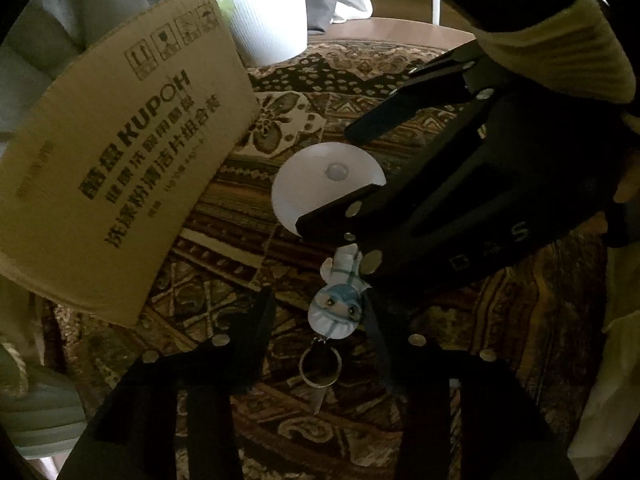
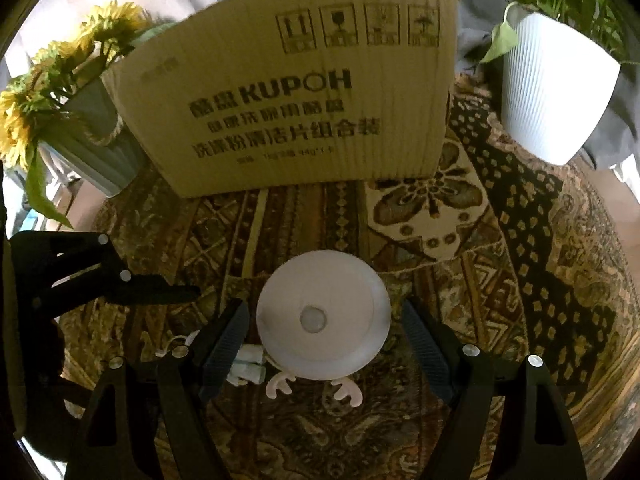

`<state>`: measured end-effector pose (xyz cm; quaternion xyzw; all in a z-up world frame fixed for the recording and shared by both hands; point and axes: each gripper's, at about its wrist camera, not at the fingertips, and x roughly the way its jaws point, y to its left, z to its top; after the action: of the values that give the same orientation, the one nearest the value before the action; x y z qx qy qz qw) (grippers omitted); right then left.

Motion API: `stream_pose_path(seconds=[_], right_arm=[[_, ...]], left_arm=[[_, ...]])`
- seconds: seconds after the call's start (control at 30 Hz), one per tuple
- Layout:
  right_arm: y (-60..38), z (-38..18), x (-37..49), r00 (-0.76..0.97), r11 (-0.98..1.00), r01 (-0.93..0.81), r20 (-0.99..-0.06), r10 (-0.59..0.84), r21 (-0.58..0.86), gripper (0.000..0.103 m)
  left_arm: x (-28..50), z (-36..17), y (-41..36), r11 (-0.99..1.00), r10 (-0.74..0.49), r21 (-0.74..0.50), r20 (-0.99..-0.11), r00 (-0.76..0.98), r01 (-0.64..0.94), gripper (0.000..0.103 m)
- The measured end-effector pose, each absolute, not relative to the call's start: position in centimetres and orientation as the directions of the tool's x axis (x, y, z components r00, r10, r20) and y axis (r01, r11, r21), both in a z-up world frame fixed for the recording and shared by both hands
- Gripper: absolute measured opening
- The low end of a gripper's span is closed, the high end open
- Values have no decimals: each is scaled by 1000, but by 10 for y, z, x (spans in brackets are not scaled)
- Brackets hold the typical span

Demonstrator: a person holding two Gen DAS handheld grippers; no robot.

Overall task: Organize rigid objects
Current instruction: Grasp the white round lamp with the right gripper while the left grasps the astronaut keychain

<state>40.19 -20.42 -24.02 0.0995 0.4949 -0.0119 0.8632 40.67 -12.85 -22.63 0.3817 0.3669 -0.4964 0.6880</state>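
A round white night light with small antlers [image 2: 323,316] lies on the patterned cloth between the fingers of my open right gripper [image 2: 324,336]; the fingers stand apart from its sides. In the left wrist view the light [image 1: 320,184] is partly hidden by the right gripper's black body [image 1: 432,208]. A small figurine keychain in white suit and blue cap [image 1: 336,304], with a metal ring [image 1: 320,368], lies between the fingers of my open left gripper [image 1: 320,328]. The figurine peeks out beside the right gripper's left finger [image 2: 248,366]. A KUPOH cardboard box [image 2: 304,104] stands behind.
A white ribbed plant pot [image 2: 556,92] stands at the back right, also in the left wrist view [image 1: 268,12]. A grey-green vase with sunflowers [image 2: 80,128] stands left of the box. The patterned tablecloth [image 2: 500,264] covers a round table. The left gripper [image 2: 80,276] shows at left.
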Motion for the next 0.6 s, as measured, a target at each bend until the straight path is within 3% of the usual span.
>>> stream_pose_path(seconds=[0.27, 0.6], right_arm=[[-202, -252, 407, 483, 980, 124, -872, 79, 157, 79], [-205, -256, 411, 503, 976, 119, -859, 100, 183, 78]], left_arm=[[407, -231, -122, 244, -415, 112, -886, 208, 963, 27], [415, -232, -108, 452, -449, -22, -869, 207, 892, 27]])
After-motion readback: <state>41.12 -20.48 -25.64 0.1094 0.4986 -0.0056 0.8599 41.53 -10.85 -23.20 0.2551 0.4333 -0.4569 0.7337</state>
